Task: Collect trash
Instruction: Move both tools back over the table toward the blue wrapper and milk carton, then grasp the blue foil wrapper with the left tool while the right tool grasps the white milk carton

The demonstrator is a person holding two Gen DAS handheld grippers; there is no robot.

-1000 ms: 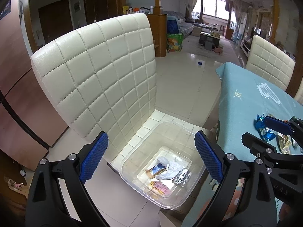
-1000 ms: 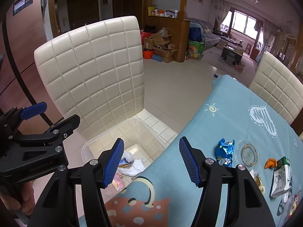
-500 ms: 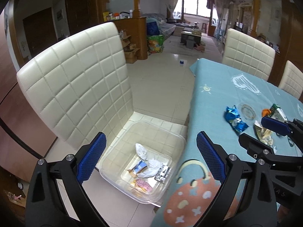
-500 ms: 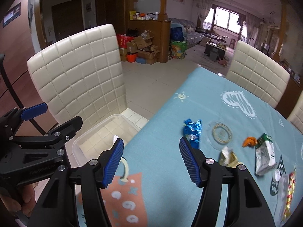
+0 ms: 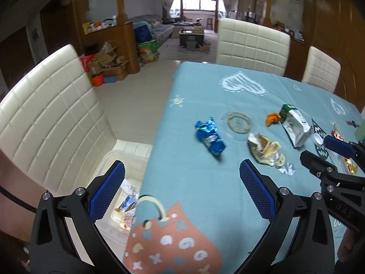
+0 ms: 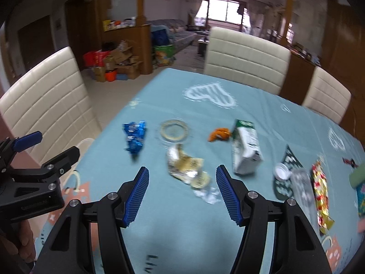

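Left wrist view: mounted behind the left gripper, tilted down and forward along its fingers, close above the near left corner of the bench. Takes in the clear bin at 7 o'clock and the white chair at 9 o'clock.

Right wrist view: behind the right gripper, same downward tilt, set further right over the bench.

Shared by both: blue wrapper, gold wrapper, carton, far chairs at 12 o'clock, and each other's gripper at the frame edge.
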